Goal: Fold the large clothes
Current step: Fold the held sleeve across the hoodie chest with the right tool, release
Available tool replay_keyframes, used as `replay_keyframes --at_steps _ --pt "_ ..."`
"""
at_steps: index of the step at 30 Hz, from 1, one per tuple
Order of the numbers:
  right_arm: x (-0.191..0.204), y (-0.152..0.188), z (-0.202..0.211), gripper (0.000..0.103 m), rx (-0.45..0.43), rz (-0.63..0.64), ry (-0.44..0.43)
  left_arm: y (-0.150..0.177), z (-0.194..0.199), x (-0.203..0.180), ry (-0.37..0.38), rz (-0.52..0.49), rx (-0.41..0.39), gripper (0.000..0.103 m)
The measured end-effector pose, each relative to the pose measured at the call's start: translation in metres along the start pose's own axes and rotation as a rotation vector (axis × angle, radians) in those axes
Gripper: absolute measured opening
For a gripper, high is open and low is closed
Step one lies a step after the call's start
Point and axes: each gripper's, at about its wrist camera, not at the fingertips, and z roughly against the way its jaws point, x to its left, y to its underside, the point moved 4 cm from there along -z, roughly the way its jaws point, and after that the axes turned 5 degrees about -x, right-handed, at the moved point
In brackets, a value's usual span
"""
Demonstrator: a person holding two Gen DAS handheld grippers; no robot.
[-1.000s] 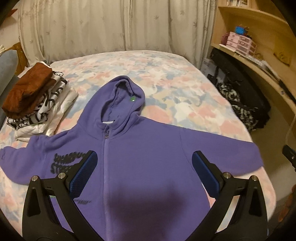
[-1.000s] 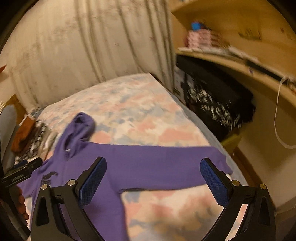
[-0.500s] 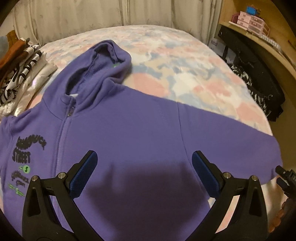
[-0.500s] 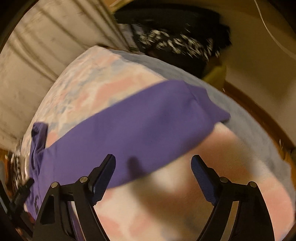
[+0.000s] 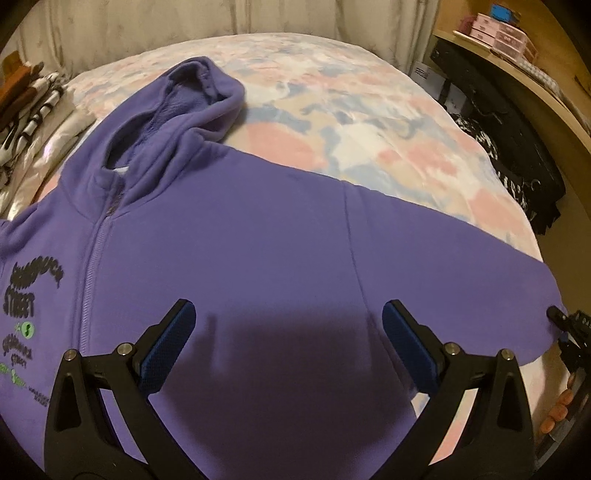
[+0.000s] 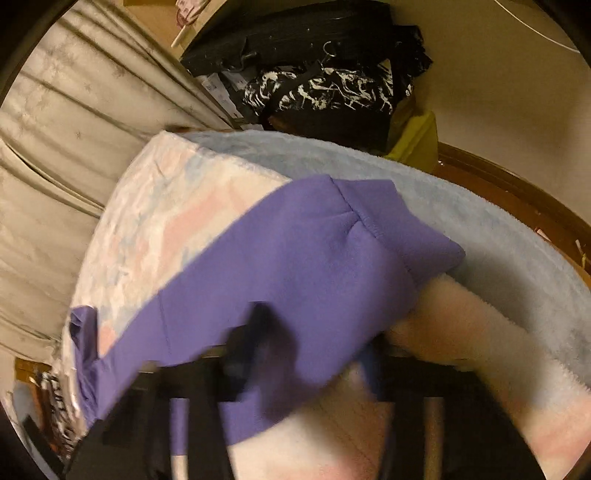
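Nearest us, our left gripper (image 5: 286,328) hangs with its jaws spread wide over the lower chest of the purple hoodie (image 5: 236,236), gripping nothing. Our right gripper (image 6: 303,373) sits low at the end of the outstretched sleeve (image 6: 295,266); it is blurred, so we cannot tell whether it has closed on the cloth. That sleeve runs long from the cuff (image 6: 413,240) back toward the body, and our right hand is clearly the nearer one to it. The hoodie lies face up and zipped on the floral bedspread (image 5: 332,110), hood (image 5: 192,92) farthest away, toward the curtain (image 5: 184,18).
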Motion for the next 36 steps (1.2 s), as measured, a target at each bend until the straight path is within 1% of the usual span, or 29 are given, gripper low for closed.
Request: replay_keyframes --at_steps 3,6,8,9,11,12,15,16,18,21,23,26,27,28,29,30,31,32,36 --pt "0.030 -0.005 0.030 0.014 -0.086 0.097 -0.007 -0.003 0.017 0.013 -0.002 -0.002 -0.008 0.097" --pt "0.089 -0.001 0.065 0.011 -0.155 0.238 -0.068 -0.010 0.044 0.030 -0.004 -0.013 -0.066 0.097" --pt "0.138 0.010 0.088 0.011 -0.180 0.340 -0.134 -0.014 0.064 0.046 -0.012 -0.011 -0.106 0.097" --pt "0.170 0.021 0.099 0.011 -0.184 0.398 -0.178 -0.017 0.072 0.054 -0.015 -0.007 -0.121 0.097" --pt "0.212 0.042 0.111 0.011 -0.174 0.474 -0.240 -0.019 0.088 0.076 -0.023 0.016 -0.140 0.097" --pt "0.242 0.060 0.116 0.011 -0.156 0.526 -0.283 -0.021 0.094 0.088 -0.014 0.032 -0.141 0.097" --pt "0.298 0.107 0.114 0.011 -0.097 0.630 -0.352 -0.021 0.107 0.123 -0.005 0.062 -0.136 0.097" --pt "0.316 0.127 0.110 0.011 -0.069 0.666 -0.367 -0.020 0.110 0.138 -0.004 0.071 -0.131 0.097" --pt "0.341 0.169 0.095 0.011 -0.005 0.725 -0.369 -0.014 0.112 0.157 -0.005 0.075 -0.121 0.097" --pt "0.351 0.219 0.072 0.012 0.079 0.783 -0.343 -0.002 0.109 0.181 -0.013 0.068 -0.099 0.097" --pt "0.350 0.252 0.052 0.012 0.135 0.835 -0.297 0.008 0.103 0.193 0.000 0.072 -0.071 0.097" --pt "0.338 0.283 0.037 0.017 0.185 0.894 -0.238 0.020 0.093 0.202 0.032 0.097 -0.037 0.097" --pt "0.335 0.289 0.037 0.022 0.193 0.911 -0.226 0.024 0.090 0.205 0.062 0.114 -0.024 0.097" --pt "0.327 0.294 0.036 0.031 0.202 0.919 -0.226 0.025 0.088 0.205 0.085 0.125 -0.014 0.097" --pt "0.323 0.294 0.039 0.038 0.211 0.917 -0.236 0.028 0.085 0.205 0.118 0.139 -0.003 0.097" --pt "0.320 0.295 0.040 0.052 0.215 0.911 -0.249 0.028 0.082 0.204 0.136 0.149 0.003 0.097" --pt "0.317 0.296 0.046 0.061 0.211 0.912 -0.260 0.030 0.081 0.204 0.169 0.168 0.012 0.097" --pt "0.313 0.296 0.053 0.063 0.195 0.925 -0.261 0.030 0.079 0.203 0.194 0.182 0.018 0.097" --pt "0.294 0.298 0.085 0.063 0.153 0.958 -0.272 0.029 0.073 0.191 0.281 0.226 0.035 0.097"
